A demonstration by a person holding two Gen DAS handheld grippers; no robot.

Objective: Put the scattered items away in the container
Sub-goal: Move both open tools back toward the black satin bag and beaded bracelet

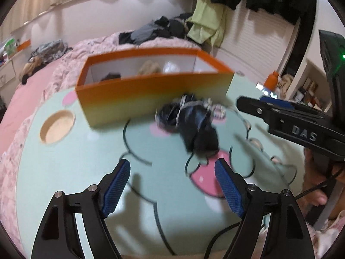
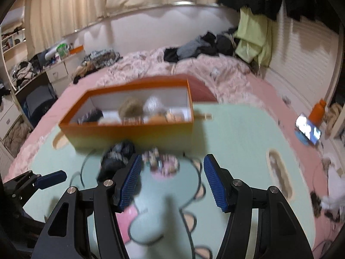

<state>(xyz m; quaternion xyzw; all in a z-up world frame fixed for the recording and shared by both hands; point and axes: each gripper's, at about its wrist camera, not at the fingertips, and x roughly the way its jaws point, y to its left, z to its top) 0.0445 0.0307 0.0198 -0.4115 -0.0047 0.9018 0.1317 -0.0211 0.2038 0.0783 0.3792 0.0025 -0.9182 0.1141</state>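
The left gripper (image 1: 172,186) hovers low over the mint-green cartoon tray table (image 1: 75,172), fingers spread and empty, with the crumpled black fabric bundle (image 1: 189,125) at twelve o'clock. Behind it stands the open orange cardboard box (image 1: 151,92). The right gripper (image 2: 171,179), also spread and empty, points at a small patterned item (image 2: 161,161) lying beside the bundle.

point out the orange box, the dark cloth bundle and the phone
orange box (image 1: 151,92), left wrist view, on its near outer wall
dark cloth bundle (image 1: 194,127), left wrist view, on its middle
phone (image 2: 308,129), right wrist view, on its lit screen
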